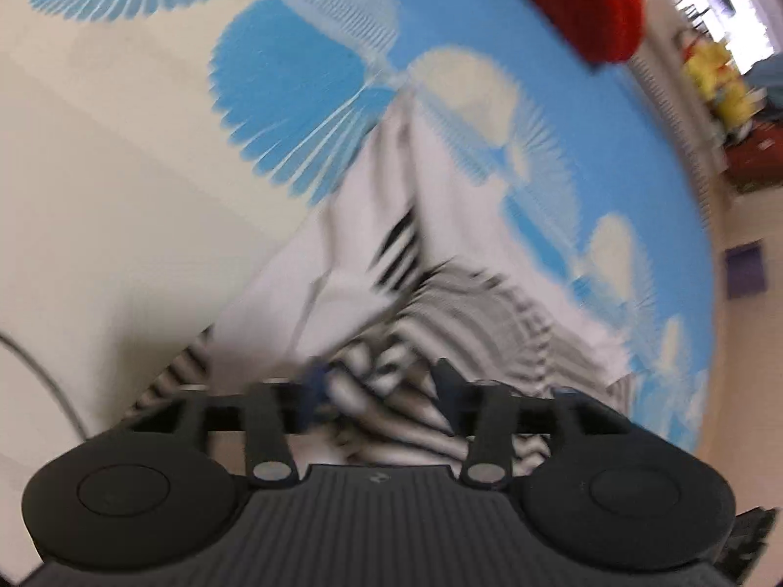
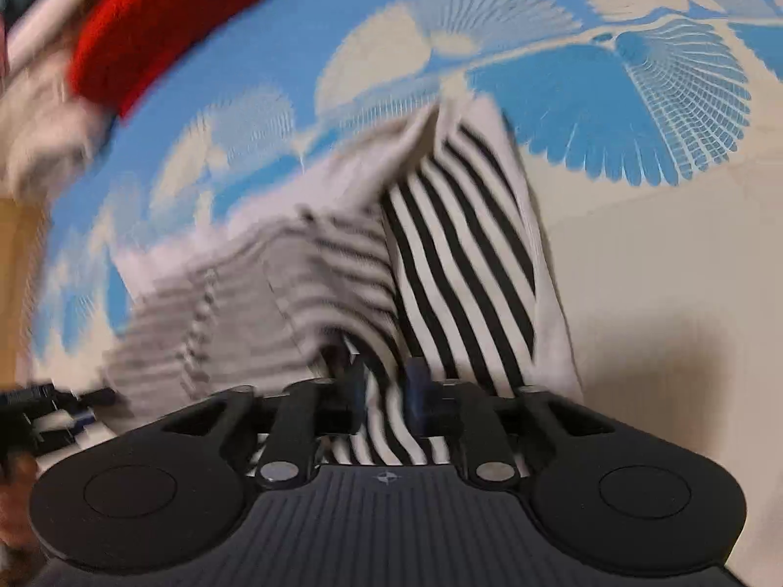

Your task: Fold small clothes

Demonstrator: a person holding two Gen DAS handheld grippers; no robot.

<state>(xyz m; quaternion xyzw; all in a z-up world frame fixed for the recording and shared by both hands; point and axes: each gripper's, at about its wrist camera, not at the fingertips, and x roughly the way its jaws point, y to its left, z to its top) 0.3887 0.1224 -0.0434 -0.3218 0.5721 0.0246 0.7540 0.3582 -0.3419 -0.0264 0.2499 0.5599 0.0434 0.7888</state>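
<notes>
A small white garment with black stripes (image 1: 391, 225) lies rumpled on a blue and cream bedspread (image 1: 293, 73). My left gripper (image 1: 379, 386) hovers low over its near edge, its blue-padded fingers (image 1: 313, 391) well apart with bunched striped cloth between them, not pinched. In the right wrist view the same garment (image 2: 460, 254) shows a sharply striped panel and a blurred folded part on the left. My right gripper (image 2: 386, 381) has its jaws a narrow gap apart with striped cloth passing between them, and the pads do not look pressed on it. The left gripper (image 2: 44, 406) shows at the left edge.
A red cloth item (image 1: 587, 0) lies at the far side of the bedspread (image 2: 611, 98), also visible as the red item (image 2: 171, 14). The bed edge and floor run along the right, with a purple object (image 1: 744, 269) and yellow toys (image 1: 714, 83). A thin cable (image 1: 49, 381) curves at the left.
</notes>
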